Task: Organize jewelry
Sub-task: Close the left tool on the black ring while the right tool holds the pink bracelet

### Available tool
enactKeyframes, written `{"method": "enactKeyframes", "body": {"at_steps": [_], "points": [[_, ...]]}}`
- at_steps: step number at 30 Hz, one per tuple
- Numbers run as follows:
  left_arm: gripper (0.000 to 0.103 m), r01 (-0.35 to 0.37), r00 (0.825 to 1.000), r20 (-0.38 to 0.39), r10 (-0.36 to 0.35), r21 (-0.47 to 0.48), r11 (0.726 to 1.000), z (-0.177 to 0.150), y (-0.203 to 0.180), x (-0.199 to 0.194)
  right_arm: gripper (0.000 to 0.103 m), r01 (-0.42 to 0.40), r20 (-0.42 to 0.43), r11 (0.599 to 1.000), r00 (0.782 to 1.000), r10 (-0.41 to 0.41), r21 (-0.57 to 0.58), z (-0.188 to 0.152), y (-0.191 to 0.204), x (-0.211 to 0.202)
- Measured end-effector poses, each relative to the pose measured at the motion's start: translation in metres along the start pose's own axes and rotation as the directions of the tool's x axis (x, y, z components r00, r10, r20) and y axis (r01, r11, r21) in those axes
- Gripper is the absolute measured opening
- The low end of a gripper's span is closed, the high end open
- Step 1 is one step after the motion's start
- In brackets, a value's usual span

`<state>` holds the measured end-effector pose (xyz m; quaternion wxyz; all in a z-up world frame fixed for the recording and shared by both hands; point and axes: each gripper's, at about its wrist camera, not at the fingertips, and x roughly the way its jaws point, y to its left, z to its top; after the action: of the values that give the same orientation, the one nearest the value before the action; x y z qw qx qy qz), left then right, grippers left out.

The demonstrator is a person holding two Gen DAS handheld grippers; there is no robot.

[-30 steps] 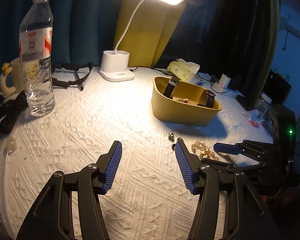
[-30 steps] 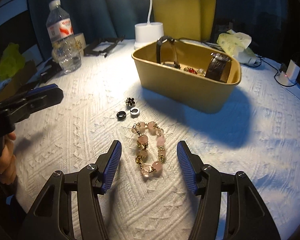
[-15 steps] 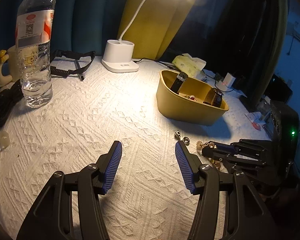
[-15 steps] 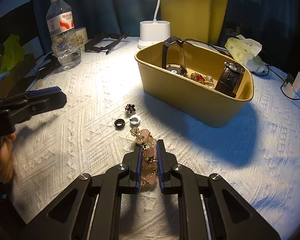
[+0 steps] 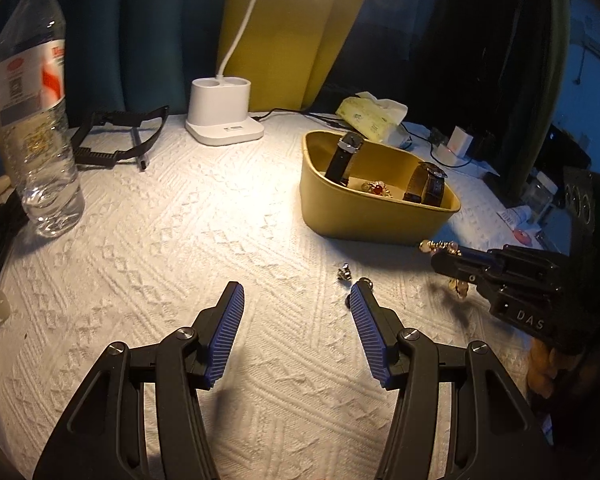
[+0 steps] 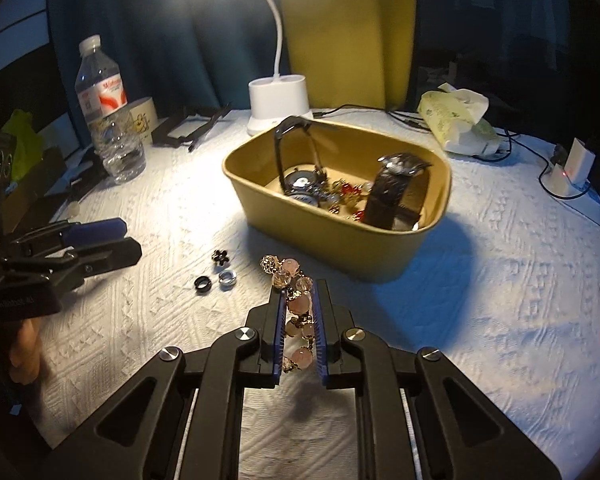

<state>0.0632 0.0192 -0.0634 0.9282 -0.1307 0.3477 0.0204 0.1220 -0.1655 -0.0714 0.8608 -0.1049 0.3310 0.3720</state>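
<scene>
My right gripper (image 6: pixel 299 294) is shut on a pink and gold bead bracelet (image 6: pixel 296 304), held just above the white cloth; its beads stick out past the fingertips. From the left wrist view the same gripper (image 5: pixel 440 258) shows at the right with the bracelet (image 5: pixel 440 246) hanging from it. A yellow tub (image 6: pixel 340 236) (image 5: pixel 364 216) just beyond holds two watches and small jewelry. Three small rings (image 6: pixel 218 274) (image 5: pixel 345 272) lie on the cloth left of the bracelet. My left gripper (image 5: pixel 296 294) (image 6: pixel 118 236) stands open over bare cloth, nothing between its fingers.
A water bottle (image 5: pixel 36 120) and black cables stand at the left. A white lamp base (image 5: pixel 222 114) and a black folded frame (image 5: pixel 116 136) sit at the back. A tissue pack (image 6: pixel 456 120) and a charger (image 6: pixel 572 168) lie behind the tub.
The right gripper closed on the bracelet and lifted it off the cloth, nearer the tub. The left gripper shifted slightly, still open.
</scene>
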Motion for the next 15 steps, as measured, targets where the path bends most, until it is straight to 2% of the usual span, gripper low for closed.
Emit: {"method": "enactKeyframes", "body": {"at_steps": [10,15], "points": [[0.059,0.013,0.998,-0.057,-0.010,0.066,0.998,0.001,-0.022,0.016,0.013,-0.006,0.006,0.999,1.000,0.006,0.048,-0.004,-0.022,-0.002],[0.059,0.007,0.994,-0.111,0.007,0.118,0.993,0.000,-0.030,0.028,0.013,-0.005,0.033,0.998,0.999,0.003,0.061,-0.001,-0.026,-0.008]]}}
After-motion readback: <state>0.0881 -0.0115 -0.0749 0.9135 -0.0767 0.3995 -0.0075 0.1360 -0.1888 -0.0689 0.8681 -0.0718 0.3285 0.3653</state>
